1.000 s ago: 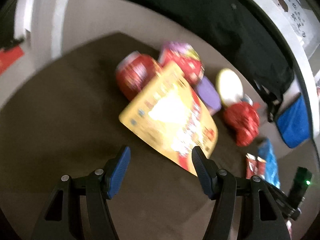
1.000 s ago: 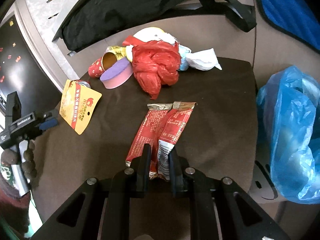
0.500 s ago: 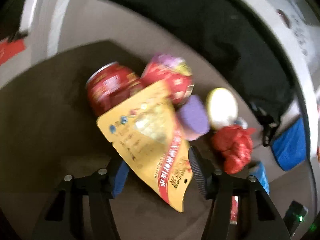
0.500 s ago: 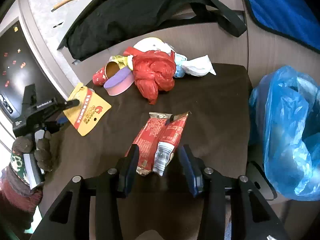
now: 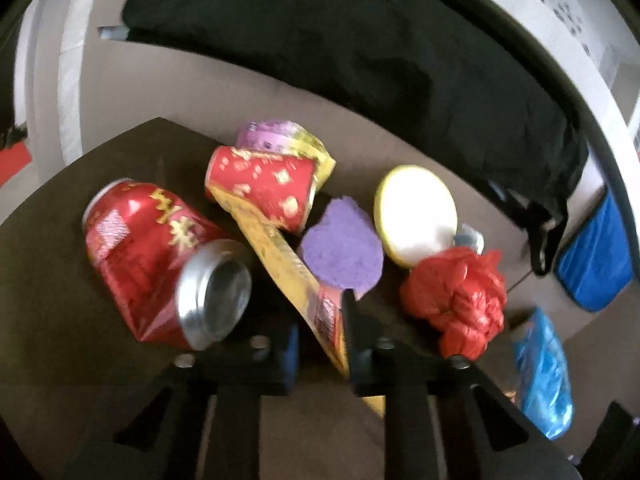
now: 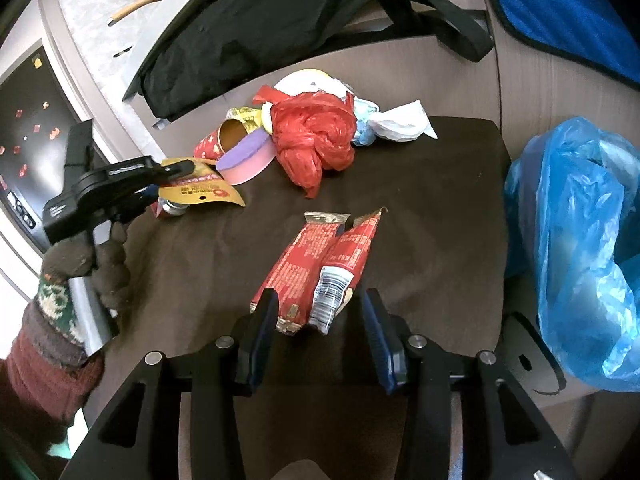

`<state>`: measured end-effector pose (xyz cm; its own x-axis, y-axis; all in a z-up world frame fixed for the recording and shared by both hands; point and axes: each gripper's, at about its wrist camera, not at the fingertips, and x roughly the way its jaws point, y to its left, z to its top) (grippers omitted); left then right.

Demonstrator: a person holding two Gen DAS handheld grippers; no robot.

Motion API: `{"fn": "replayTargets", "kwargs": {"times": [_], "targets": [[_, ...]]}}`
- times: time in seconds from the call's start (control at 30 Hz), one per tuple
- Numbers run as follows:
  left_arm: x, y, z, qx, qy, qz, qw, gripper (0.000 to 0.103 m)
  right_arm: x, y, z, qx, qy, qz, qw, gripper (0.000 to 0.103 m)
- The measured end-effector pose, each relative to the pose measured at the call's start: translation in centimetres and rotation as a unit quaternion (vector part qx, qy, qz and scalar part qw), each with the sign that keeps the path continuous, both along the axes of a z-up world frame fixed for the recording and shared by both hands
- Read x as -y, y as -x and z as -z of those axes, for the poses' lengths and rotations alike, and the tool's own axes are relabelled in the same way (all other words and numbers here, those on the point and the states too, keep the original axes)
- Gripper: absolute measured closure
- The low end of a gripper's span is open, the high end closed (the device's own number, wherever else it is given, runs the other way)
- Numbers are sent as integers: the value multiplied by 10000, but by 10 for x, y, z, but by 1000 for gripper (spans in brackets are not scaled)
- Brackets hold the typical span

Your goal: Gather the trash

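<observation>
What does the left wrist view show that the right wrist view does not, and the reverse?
Only the left wrist view: the dented red drink can in full, lying on its side.

Only the right wrist view: two red snack wrappers between the open right gripper, the crumpled white paper, the gloved hand.

Both: the yellow card packet clamped in the left gripper, whose jaws have just been closing, the purple sponge, the knotted red plastic bag, the blue plastic bag.
</observation>
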<state>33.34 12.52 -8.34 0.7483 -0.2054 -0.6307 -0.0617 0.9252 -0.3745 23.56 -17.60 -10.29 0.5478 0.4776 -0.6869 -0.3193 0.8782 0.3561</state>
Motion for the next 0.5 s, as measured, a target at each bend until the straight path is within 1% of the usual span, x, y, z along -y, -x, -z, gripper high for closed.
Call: {"fn": "replayTargets", "kwargs": {"times": [0.07, 0.13, 0.3, 0.37, 0.5], "targets": [[5, 2, 1, 19, -136, 111, 9998, 96, 0, 1, 1, 8, 25, -7, 10000, 61], [6, 8, -2, 63, -139, 230, 9996, 98, -1, 2, 2, 18, 68, -7, 10000, 61], [3, 48, -31, 413, -341, 597, 9968, 101, -2, 6, -2, 69, 134, 24, 9999, 61], [3, 63, -40, 472, -434, 755, 9951, 101, -2, 6, -3, 87, 123, 47, 9999, 61], [5, 94, -53, 565, -651, 1047, 9908, 101, -2, 6, -9, 53, -45, 89, 9999, 52]]}}
